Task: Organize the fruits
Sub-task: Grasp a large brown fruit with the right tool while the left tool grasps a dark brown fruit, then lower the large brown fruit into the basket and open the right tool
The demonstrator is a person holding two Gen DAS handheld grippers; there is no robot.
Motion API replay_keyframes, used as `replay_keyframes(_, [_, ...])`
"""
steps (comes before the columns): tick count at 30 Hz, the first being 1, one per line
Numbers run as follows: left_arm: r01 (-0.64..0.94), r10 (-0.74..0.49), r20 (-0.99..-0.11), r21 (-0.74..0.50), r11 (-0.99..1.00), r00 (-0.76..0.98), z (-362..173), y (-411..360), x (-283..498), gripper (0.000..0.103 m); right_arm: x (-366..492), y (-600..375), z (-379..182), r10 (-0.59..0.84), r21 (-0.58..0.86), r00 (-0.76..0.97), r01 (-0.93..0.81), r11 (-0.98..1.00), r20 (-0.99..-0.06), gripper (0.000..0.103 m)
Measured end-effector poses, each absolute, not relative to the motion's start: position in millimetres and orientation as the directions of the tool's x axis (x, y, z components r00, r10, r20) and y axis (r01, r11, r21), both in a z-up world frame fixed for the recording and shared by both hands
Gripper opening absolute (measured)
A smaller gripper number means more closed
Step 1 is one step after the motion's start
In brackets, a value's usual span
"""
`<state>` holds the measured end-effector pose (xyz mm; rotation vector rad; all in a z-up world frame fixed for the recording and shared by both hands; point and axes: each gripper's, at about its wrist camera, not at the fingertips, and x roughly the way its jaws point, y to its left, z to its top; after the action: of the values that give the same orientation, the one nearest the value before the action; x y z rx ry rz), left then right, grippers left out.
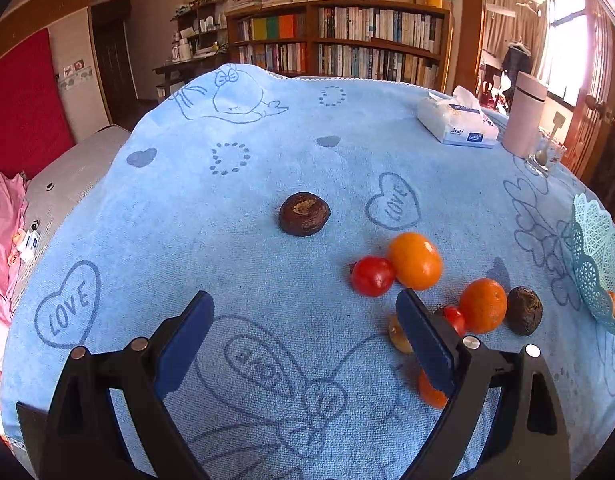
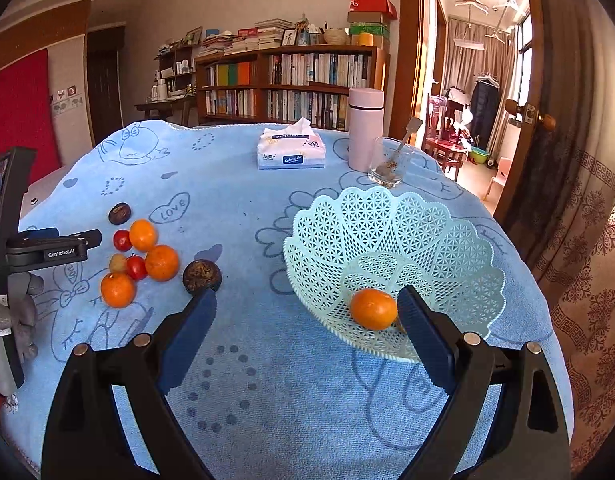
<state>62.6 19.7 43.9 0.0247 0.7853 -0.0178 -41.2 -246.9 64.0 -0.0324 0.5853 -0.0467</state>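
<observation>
Cloth spans table. Basket sits right side, one orange inside, just left of your right gripper's right finger. Right gripper spread wide, empty, hovering before basket. Fruit cluster lies loose on cloth, well left of basket. Left gripper also spread, empty; cluster lies ahead-right of it, tomato nearest. Judgement: left hand nearer cluster; swing right, pick there.
</observation>
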Motion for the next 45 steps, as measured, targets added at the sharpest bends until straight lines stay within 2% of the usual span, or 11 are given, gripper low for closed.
replay_keyframes(10, [-0.031, 0.026, -0.724, 0.006, 0.999, 0.689, 36, 28, 118, 0.090, -37, -219, 51, 0.018, -0.052, 0.803, -0.061, 0.997, -0.596, 0.093])
replay_keyframes(13, [-0.039, 0.037, -0.739, 0.015, 0.999, 0.673, 31, 31, 140, 0.076, -35, -215, 50, 0.035, -0.052, 0.794, -0.083, 0.995, -0.607, 0.093])
replay_keyframes(16, [-0.029, 0.013, -0.760, -0.008, 1.000, 0.650, 22, 35, 157, 0.069, -28, -214, 50, 0.074, -0.020, 0.771, -0.112, 0.993, -0.632, 0.093])
replay_keyframes(20, [-0.005, -0.020, -0.773, -0.030, 1.000, 0.634, 18, 33, 170, 0.068, -14, -210, 49, 0.140, 0.035, 0.727, -0.158, 0.987, -0.673, 0.093])
replay_keyframes(21, [0.006, -0.020, -0.773, -0.021, 1.000, 0.634, 17, 31, 172, 0.063, -10, -208, 48, 0.151, 0.042, 0.718, -0.167, 0.985, -0.679, 0.093])
replay_keyframes(22, [0.011, -0.016, -0.773, -0.012, 1.000, 0.634, 17, 29, 173, 0.051, -6, -206, 48, 0.156, 0.045, 0.712, -0.173, 0.984, -0.685, 0.093])
replay_keyframes(24, [0.023, -0.033, -0.768, -0.024, 0.999, 0.640, 19, 28, 173, 0.041, 3, -201, 47, 0.155, 0.038, 0.704, -0.179, 0.983, -0.693, 0.093])
replay_keyframes(28, [0.046, -0.080, -0.748, -0.065, 0.997, 0.659, 24, 31, 161, 0.041, 23, -188, 41, 0.156, 0.023, 0.682, -0.200, 0.980, -0.715, 0.091])
replay_keyframes(35, [0.042, -0.126, -0.681, -0.138, 0.989, 0.722, 43, 46, 131, 0.041, 62, -174, 21, 0.122, 0.000, 0.632, -0.189, 0.982, -0.765, 0.065])
replay_keyframes(44, [0.027, -0.155, -0.648, -0.204, 0.979, 0.746, 49, 62, 108, 0.041, 92, -170, 2, 0.100, 0.010, 0.583, -0.156, 0.988, -0.806, 0.041])
replay_keyframes(45, [0.026, -0.155, -0.648, -0.203, 0.979, 0.745, 49, 62, 107, 0.041, 91, -170, 3, 0.103, 0.014, 0.581, -0.156, 0.988, -0.807, 0.041])
